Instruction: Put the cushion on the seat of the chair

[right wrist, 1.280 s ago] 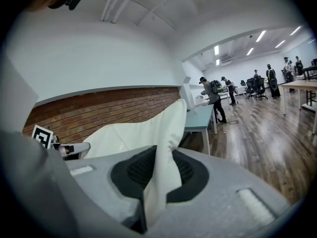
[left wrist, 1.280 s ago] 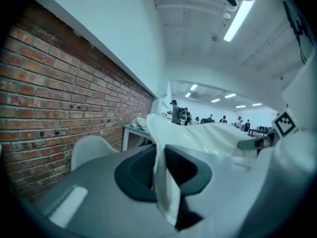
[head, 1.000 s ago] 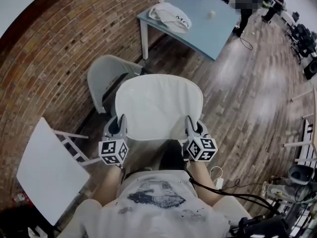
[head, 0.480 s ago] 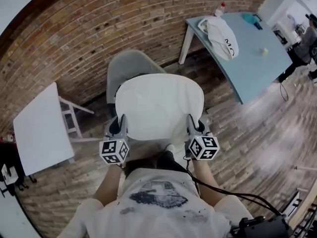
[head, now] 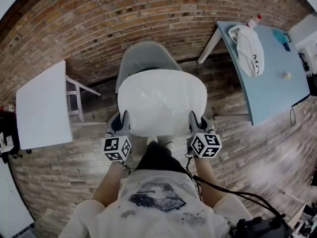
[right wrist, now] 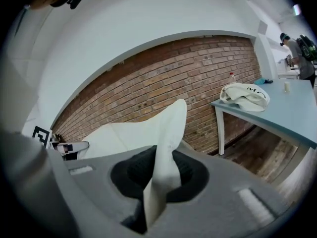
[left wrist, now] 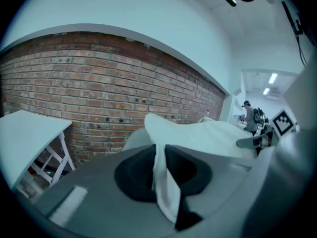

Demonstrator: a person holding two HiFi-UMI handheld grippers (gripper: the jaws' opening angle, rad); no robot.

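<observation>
Two claws are gripping the white cushion (head: 162,100), one at each near corner. The left claw (head: 122,123) is pinching the near left corner, with a fold of cloth standing between its jaws and the pads pressing on it. The right claw (head: 194,123) is clamping the near right corner in the same way.

The cushion is lying spread out flat between them over the grey chair (head: 145,58), covering most of the seat as seen from the head view. Only the chair's curved back is showing past the cushion's far edge. Whether the cushion is touching the seat I cannot tell.

The chair is standing on the wooden floor (head: 257,152), close to the brick wall (head: 114,19). A white worktop (head: 42,105) is standing to the left of the chair, well apart from it. A blue worktop (head: 277,90) is standing to the right. A white bag (head: 250,46) is lying near its corner closest to the wall, and a bottle (head: 253,21) is standing just beside the bag at the wall-side edge.
</observation>
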